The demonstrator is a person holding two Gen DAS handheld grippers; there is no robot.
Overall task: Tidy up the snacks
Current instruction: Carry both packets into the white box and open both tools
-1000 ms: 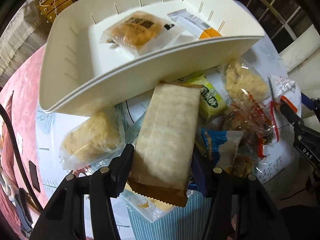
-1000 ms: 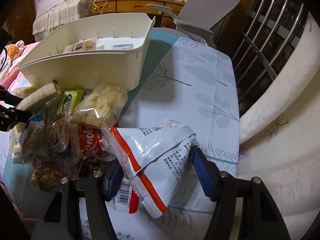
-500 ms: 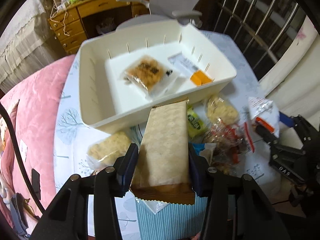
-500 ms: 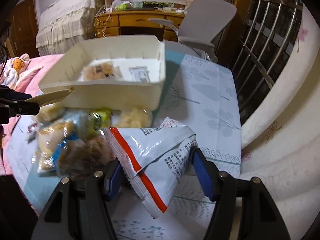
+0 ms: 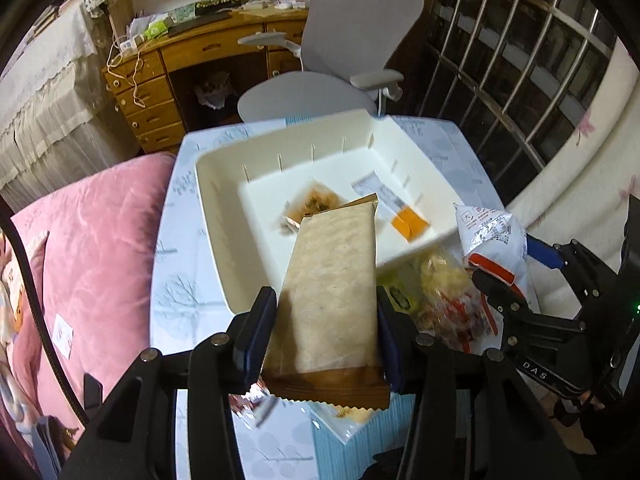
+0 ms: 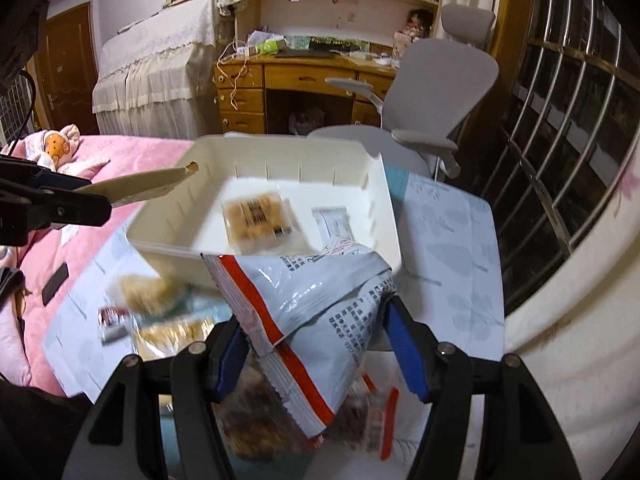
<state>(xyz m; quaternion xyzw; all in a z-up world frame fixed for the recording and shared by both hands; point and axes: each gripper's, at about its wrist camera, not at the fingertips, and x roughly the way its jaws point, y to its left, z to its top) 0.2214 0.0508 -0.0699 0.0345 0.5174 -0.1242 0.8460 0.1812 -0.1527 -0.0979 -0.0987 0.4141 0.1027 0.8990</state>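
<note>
A bedroom with a wooden desk (image 5: 200, 64) and grey chair (image 5: 340, 40) lies behind my table (image 5: 180, 280), where the white bin (image 5: 224, 248) sits mid-frame with two packets inside. My left gripper (image 5: 326, 330) is clamped on a tan packet (image 5: 332, 288) over the bin's near edge; my right gripper (image 6: 314, 350) squeezes a silver-and-red bag (image 6: 312, 300) in the lower centre. I judge both snacks are mid-carry, so next I bring each over the bin and let go.

Grey office chair (image 5: 344, 40) beside wooden desk (image 5: 192, 64), pink bedding (image 5: 88, 240).
</note>
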